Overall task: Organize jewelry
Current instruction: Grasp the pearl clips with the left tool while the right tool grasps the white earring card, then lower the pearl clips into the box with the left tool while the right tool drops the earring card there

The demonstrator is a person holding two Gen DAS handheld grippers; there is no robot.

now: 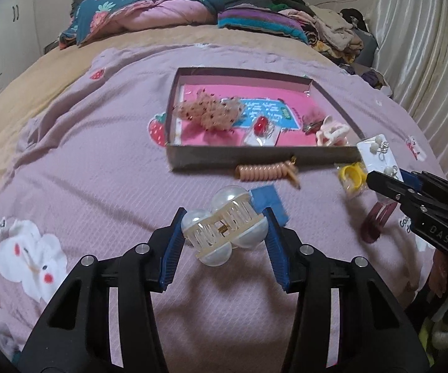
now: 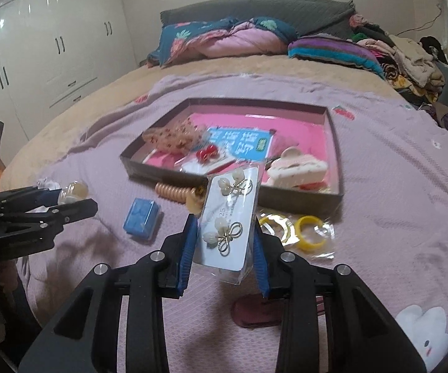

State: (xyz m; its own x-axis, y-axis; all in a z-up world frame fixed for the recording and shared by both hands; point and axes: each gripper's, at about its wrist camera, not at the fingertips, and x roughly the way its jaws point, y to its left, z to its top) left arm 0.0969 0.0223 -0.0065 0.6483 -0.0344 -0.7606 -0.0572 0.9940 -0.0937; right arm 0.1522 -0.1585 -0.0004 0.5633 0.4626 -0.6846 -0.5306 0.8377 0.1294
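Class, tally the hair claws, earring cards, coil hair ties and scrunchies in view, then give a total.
Hair claws: 2, pearl claw in left gripper, pink claw in box.
Earring cards: 2, white card in right gripper, red-earring card in box.
Coil hair ties: 1
Scrunchies: 1
Total: 6

A glossy, pearly plastic hair claw [image 1: 225, 228] with a metal spring is seen at lower centre. Matt, ribbed cloth covers the bed [image 1: 99, 161]. Gold-toned metal earrings sit on a smooth earring card [image 2: 228, 220] under clear film.
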